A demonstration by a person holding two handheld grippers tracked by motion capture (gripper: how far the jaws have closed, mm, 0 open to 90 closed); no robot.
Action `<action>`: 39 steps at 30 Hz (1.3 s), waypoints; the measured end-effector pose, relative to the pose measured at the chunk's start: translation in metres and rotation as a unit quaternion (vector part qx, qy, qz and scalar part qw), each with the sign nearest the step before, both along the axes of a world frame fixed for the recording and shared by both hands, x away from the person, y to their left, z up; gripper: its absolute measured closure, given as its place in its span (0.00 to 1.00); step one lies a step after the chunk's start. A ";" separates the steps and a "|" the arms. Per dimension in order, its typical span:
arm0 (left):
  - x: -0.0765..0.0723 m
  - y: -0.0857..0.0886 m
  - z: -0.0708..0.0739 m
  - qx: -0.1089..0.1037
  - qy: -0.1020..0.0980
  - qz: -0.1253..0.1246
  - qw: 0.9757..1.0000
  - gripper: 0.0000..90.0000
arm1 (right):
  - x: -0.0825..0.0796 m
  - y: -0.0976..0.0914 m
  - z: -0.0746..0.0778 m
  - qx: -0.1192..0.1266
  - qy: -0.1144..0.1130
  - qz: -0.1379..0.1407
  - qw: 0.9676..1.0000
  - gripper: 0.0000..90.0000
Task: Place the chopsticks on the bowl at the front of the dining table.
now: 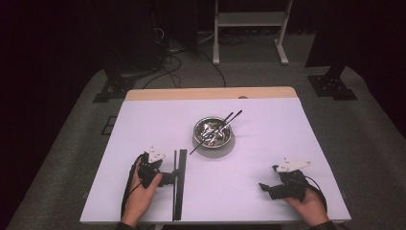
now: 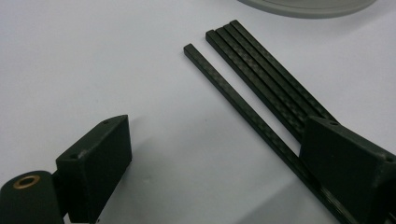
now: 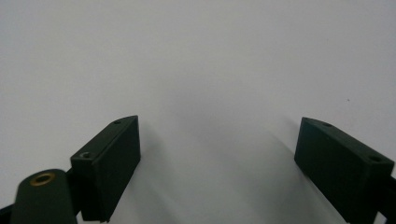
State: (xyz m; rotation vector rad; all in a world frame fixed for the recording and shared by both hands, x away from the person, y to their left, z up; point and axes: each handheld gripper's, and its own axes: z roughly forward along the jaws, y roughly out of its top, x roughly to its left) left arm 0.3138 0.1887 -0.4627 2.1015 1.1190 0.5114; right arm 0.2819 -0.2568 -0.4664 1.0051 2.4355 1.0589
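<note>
Several long black carbon rods [image 1: 179, 184] lie side by side on the white table [image 1: 268, 143], running from its front edge toward the bowl. My left gripper [image 1: 168, 179] rests just left of them, open. In the left gripper view one single rod [image 2: 233, 100] lies inside the open left gripper [image 2: 219, 163] close to the right jaw, and three bundled rods [image 2: 268, 77] pass under that jaw. A steel bowl [image 1: 213, 132] at mid-table holds two more black rods [image 1: 226, 124] that lean out. My right gripper [image 1: 265, 188] stands open on bare table [image 3: 201, 70] at the front right, holding nothing.
The bowl's rim [image 2: 303, 5] lies just beyond the rod ends. Behind the table stand a white frame [image 1: 249, 28], floor cables [image 1: 167, 52] and black stand bases [image 1: 332, 86]. A wooden strip [image 1: 210, 93] edges the table's far side.
</note>
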 end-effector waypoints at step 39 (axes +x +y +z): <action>-0.072 -0.002 0.002 0.006 0.006 -0.010 1.000 0.09 | 0.000 0.000 0.000 0.000 0.000 0.000 1.000 0.14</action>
